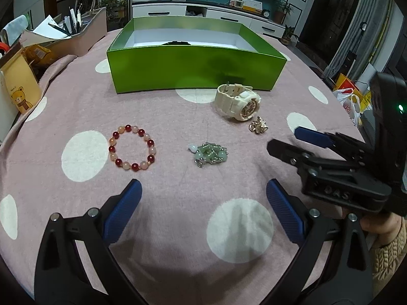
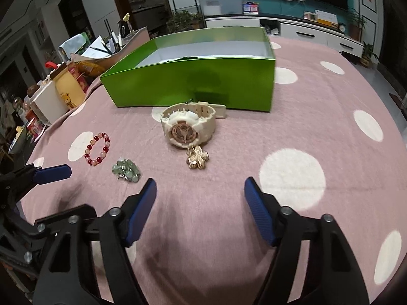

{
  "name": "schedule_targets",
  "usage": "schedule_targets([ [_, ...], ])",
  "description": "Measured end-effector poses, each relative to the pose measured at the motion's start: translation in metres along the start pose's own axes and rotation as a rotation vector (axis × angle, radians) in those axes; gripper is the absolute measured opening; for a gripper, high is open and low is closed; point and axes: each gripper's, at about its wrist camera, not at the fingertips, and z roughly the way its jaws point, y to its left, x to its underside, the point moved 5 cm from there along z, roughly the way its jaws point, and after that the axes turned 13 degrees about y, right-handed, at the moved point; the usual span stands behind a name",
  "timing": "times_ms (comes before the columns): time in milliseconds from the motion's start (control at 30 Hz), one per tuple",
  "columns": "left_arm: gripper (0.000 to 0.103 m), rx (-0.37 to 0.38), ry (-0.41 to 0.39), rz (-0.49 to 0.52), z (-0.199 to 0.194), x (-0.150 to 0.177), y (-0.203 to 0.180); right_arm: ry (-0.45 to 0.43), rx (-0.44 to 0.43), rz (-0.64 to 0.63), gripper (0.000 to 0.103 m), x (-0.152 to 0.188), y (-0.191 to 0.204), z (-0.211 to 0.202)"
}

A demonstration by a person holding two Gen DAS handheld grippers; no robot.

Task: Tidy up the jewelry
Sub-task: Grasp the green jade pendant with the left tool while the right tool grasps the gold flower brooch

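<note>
1. Jewelry is what we've got spread on the pink polka-dot tablecloth (image 1: pixel 165 117): a red and pink bead bracelet (image 1: pixel 132 148), a little heap of green beads (image 1: pixel 209 154), a cream watch (image 1: pixel 237 101) and a small gold piece (image 1: pixel 258 125).
2. Behind them sits the green box (image 1: pixel 195 68), open on top. There's something dark lying inside it, but we can't tell what it is.
3. The watch lies just in front of the box wall, and the gold piece is right beside it, pretty much touching it in the right wrist view.
4. The bead bracelet is off to the left, well apart from the watch, with the green heap between them.
5. Our left gripper (image 1: pixel 203 198) hangs over bare cloth, jaws spread wide, nothing between them.
6. Our right gripper (image 2: pixel 200 190) is also apart with nothing in it, pointing toward the gold piece and watch, not touching either.
7. A knitted sleeve (image 1: pixel 389 254) shows at the right edge of the left view.
</note>
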Motion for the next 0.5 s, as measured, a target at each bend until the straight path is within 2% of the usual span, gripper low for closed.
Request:
schedule_targets([
  [267,0.087,0.004,0.012,0.009,0.010,-0.007,0.003,0.025,0.041,-0.069,0.051,-0.019,0.006,0.022],
  [333,0.084,0.002,0.014,0.012,0.012,-0.007,0.002,0.024,0.062,-0.084,0.043,-0.022,0.007,0.024],
  [400,0.083,0.002,0.016,0.014,0.014,-0.009,0.002,0.024,0.093,-0.101,0.023,-0.024,0.008,0.025],
  [500,0.078,0.003,0.020,0.021,0.017,-0.013,0.000,0.011,0.096,-0.095,0.022,-0.021,0.005,0.022],
])
